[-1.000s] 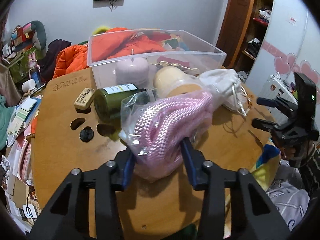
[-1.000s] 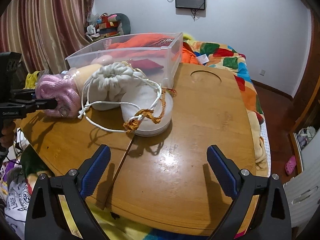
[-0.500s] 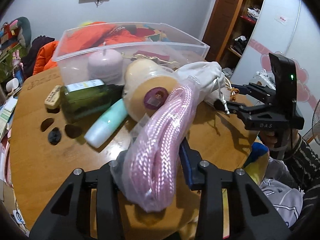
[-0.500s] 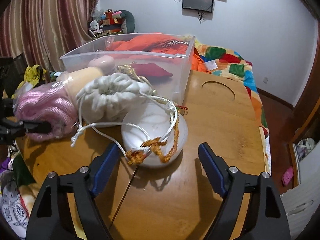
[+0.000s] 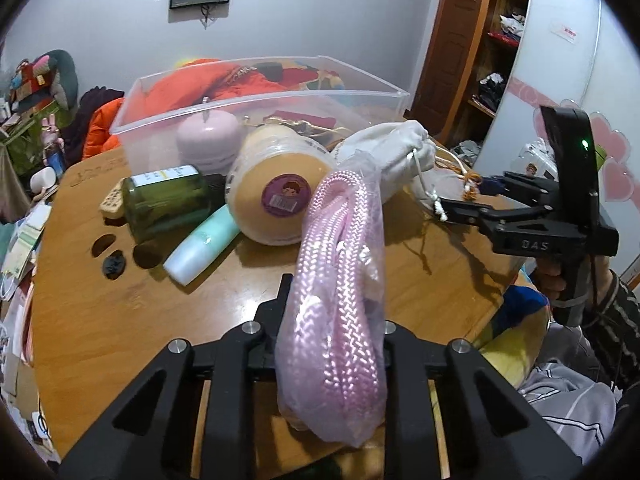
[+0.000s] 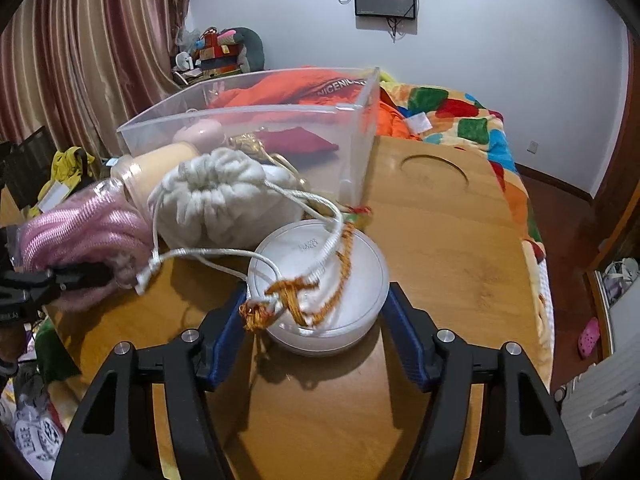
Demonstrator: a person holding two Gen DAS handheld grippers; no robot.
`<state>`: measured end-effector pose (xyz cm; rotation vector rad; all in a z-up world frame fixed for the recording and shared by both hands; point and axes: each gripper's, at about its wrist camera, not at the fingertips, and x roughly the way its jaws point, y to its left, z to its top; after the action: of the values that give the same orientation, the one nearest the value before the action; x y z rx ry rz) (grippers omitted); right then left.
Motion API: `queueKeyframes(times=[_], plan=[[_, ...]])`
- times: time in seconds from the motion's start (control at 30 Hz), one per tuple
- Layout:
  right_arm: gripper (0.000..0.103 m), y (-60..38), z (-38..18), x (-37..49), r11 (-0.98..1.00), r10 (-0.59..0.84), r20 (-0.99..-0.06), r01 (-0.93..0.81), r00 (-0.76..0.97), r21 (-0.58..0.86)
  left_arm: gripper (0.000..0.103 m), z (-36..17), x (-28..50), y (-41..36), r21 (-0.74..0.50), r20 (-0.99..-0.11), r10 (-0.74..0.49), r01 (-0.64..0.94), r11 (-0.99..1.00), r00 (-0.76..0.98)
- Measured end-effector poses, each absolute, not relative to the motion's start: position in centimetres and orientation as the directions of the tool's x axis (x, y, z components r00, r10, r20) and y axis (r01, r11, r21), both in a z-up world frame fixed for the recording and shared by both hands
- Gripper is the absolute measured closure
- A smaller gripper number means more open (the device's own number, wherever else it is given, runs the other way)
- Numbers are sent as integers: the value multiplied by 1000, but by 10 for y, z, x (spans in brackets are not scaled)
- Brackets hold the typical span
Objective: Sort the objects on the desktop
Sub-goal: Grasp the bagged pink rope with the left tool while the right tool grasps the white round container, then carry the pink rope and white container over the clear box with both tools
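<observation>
On the bench, I have the left gripper (image 5: pixel 332 344) jaws pinching the bagged pink rope (image 5: pixel 340 280) clear of the clutter, right gripper (image 6: pixel 316 316) jaws just closing around the white round tin (image 6: pixel 320 280), contact unclear; clear bin (image 5: pixel 256 112) mostly unfilled, most sorting remains.

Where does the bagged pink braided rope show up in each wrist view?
Left wrist view: the bagged pink braided rope fills the lower centre, clamped in the left gripper.
Right wrist view: it sits at the left edge, beside the white drawstring pouch.
Shared landmark: the clear plastic bin.
</observation>
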<state>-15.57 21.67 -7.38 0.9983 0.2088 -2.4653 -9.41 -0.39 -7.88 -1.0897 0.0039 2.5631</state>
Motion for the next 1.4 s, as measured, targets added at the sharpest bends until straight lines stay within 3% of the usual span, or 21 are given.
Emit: queueKeyframes(times=[0.3,0.6,1.4], plan=[[41,245,-65,-129,-897,-334,-685,443,-648,19,82,-68,-85,-27,-187,-674,303,-241,-952,-673],[41,254,-38,-112,-907,-337,-616,421,-712,10,82,-45,-81,-45,-214,-620,286,-193,-958,-730],[41,202,13,-152,-862,-415,-512,505,-752,-42,82,-1,-127,-71,-218,-537,235,-135,-966,-811]])
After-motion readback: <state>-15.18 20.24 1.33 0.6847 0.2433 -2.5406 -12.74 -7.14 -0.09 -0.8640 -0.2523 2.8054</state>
